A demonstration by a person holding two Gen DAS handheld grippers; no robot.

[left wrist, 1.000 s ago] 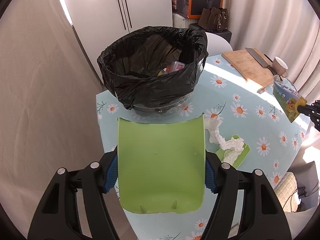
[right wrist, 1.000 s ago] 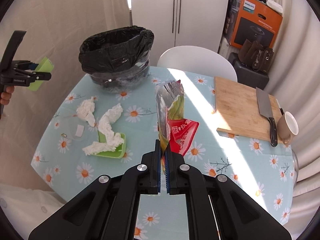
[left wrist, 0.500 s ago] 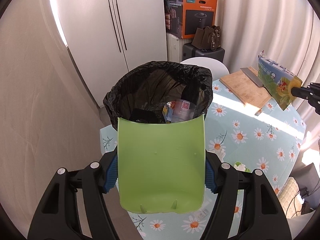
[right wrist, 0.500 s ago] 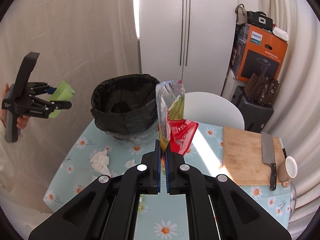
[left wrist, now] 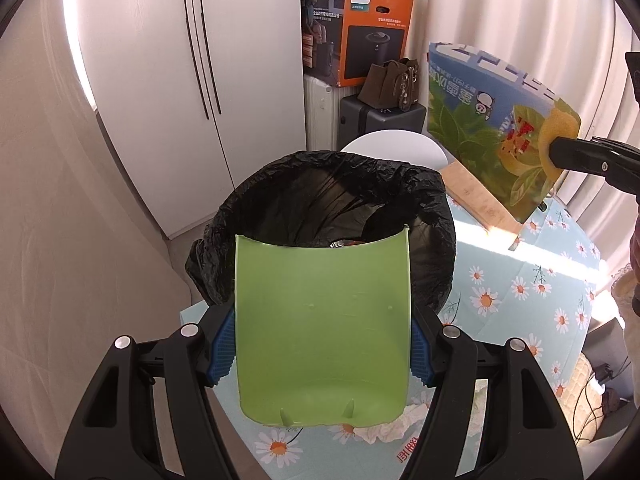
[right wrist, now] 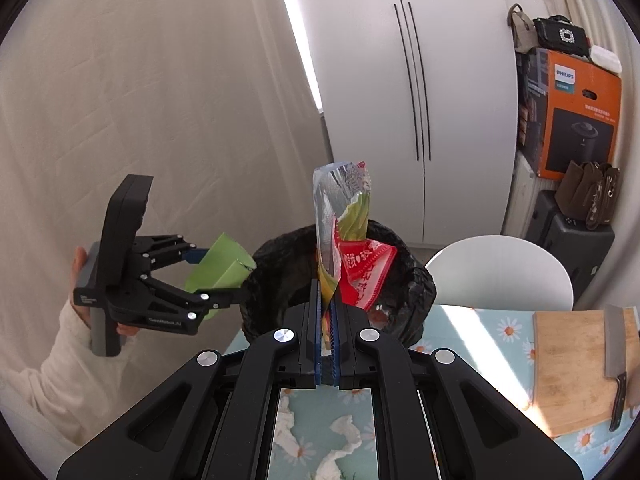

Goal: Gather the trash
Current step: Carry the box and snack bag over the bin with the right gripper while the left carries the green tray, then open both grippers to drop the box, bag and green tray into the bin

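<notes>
My left gripper is shut on a green plastic tray, held level just in front of the black-lined trash bin; it also shows in the right wrist view beside the bin. My right gripper is shut on empty snack bags, a foil one and a red one, held upright above the near rim of the bin. In the left wrist view the snack bags hang at the right of the bin. Some trash lies inside the bin.
The bin stands on a round table with a daisy cloth. Crumpled tissues lie on it below my right gripper. A cutting board with a cleaver is at the right. A white chair stands behind the table.
Both grippers have risen and moved toward the bin. The snack bags now stand over the bin's near rim, and the green tray has come up to the bin's edge.
</notes>
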